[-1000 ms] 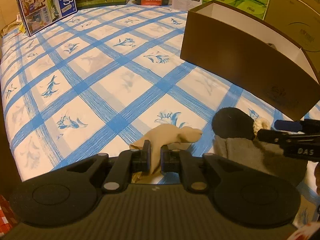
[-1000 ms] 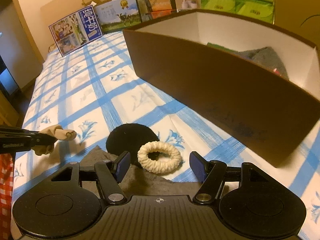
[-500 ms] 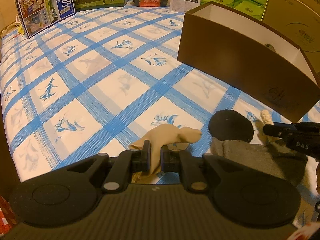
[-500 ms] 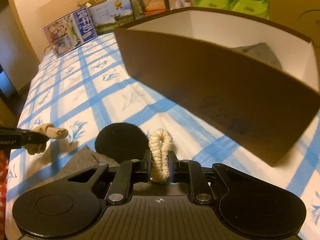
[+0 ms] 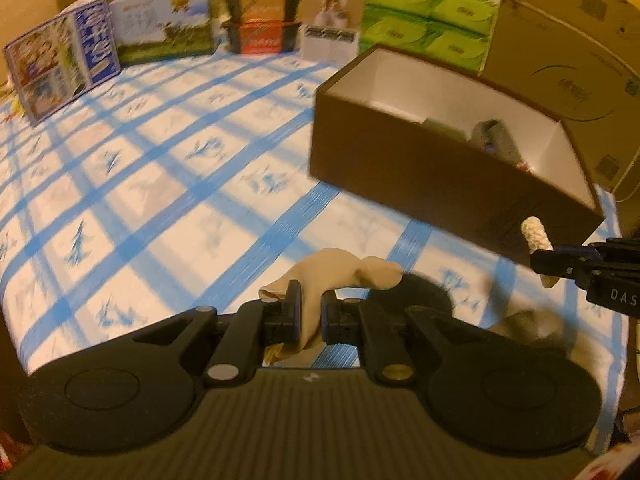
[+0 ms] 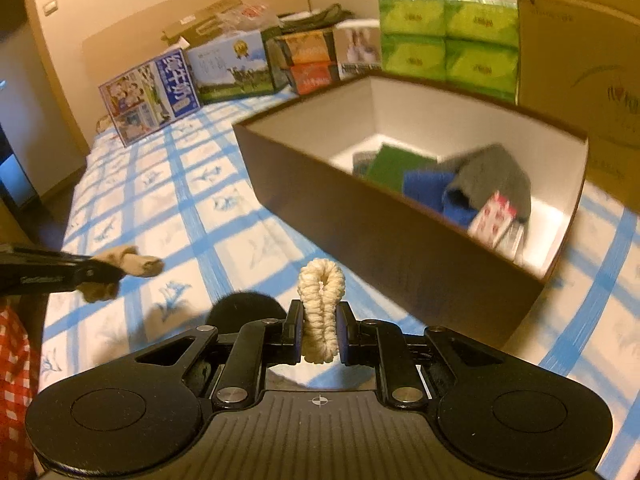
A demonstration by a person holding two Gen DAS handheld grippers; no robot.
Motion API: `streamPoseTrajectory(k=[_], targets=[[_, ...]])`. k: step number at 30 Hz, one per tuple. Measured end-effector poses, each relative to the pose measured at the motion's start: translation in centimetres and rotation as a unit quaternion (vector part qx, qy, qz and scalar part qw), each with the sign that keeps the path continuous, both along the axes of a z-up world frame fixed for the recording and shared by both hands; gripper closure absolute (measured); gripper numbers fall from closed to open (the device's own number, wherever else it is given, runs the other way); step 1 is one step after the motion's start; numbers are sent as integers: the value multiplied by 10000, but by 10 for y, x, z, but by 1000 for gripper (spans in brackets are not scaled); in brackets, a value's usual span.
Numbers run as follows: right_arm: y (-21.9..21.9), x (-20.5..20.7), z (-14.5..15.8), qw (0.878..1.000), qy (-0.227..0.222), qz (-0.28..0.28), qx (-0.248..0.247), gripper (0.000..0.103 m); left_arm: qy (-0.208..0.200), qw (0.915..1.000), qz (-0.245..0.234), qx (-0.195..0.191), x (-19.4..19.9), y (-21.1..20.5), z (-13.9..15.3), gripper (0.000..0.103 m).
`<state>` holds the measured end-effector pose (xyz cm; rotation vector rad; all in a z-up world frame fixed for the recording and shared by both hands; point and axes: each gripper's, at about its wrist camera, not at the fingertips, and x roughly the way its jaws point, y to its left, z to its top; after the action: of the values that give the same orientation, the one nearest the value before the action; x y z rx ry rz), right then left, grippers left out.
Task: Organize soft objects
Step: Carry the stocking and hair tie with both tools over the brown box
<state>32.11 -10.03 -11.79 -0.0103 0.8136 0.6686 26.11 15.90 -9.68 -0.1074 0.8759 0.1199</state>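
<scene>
Both grippers have lifted off the bedsheet (image 5: 160, 184): the left gripper (image 5: 308, 312) pinches a beige stocking (image 5: 340, 272), the right gripper (image 6: 318, 330) squeezes a cream scrunchie (image 6: 322, 300) near the brown box (image 6: 360, 240). Motion blur smears the carton print; only "DAS" reads on the right gripper, at the left view's edge.

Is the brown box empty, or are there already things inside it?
Not empty. The brown box is open on top and already holds a grey cloth, a green item and a blue item.

The print on the milk carton (image 5: 60, 64) is blurred, and the brown box (image 5: 420, 176) wall hides its contents' lower parts.
</scene>
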Motion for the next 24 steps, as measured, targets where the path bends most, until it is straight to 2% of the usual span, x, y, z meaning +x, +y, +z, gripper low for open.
streamPoseTrajectory(k=[6,11,17,24], targets=[[3,16,34,9996,-268,101,39,86,-358,9984,-437,33,39,-18,35,94],[10,48,54,9993,-363,33,105,86,-621,9955,-712,2,81,-32,61,94],[20,92,63,9993,-320,-46,212,86,-561,9945,-883,-84,139,-41,70,94],[35,128,54,9995,-159,-237,108,86,-321,9956,-882,-22,185,-41,61,94]])
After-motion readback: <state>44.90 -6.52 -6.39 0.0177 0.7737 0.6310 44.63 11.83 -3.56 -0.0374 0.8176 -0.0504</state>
